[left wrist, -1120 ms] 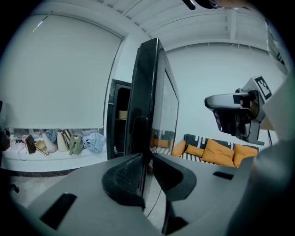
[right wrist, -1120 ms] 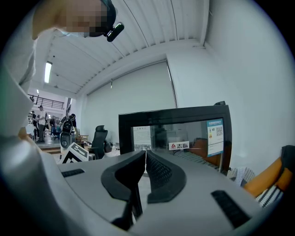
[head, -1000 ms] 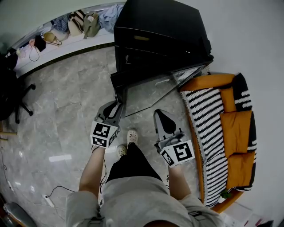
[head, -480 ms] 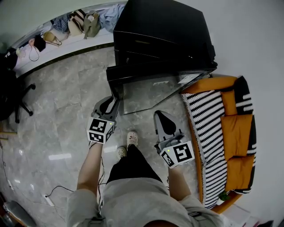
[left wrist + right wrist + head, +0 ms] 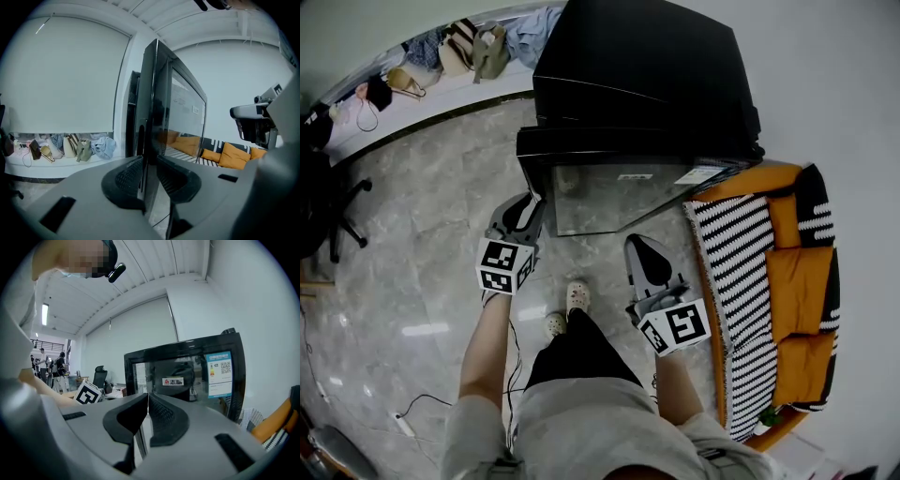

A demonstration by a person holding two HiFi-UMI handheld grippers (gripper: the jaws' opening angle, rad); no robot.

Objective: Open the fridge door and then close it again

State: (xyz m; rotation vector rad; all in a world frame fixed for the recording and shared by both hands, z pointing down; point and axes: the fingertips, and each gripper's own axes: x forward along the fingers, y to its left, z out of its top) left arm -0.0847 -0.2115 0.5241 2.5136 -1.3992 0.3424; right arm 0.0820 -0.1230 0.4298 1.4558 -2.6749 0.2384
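Note:
A black fridge (image 5: pixel 637 75) stands ahead with its glass door (image 5: pixel 619 192) almost flat against the cabinet. My left gripper (image 5: pixel 528 208) is at the door's free left edge. In the left gripper view the door edge (image 5: pixel 151 108) runs between the jaws of the left gripper (image 5: pixel 149 173), which are opening; the pads look just clear of it. My right gripper (image 5: pixel 642 248) hangs in front of the door without touching it. The right gripper view shows the right gripper (image 5: pixel 148 404) shut on nothing, facing the glass door (image 5: pixel 187 376).
An orange sofa with a striped blanket (image 5: pixel 769 272) stands right of the fridge. Bags and clothes lie on a ledge (image 5: pixel 469 52) at the back left. An office chair (image 5: pixel 328 206) is at far left. The person's feet (image 5: pixel 567 305) are between the grippers.
The door has swung from wide ajar to nearly closed against the fridge. My left gripper moved left and forward with the door's edge. The right gripper barely shifted.

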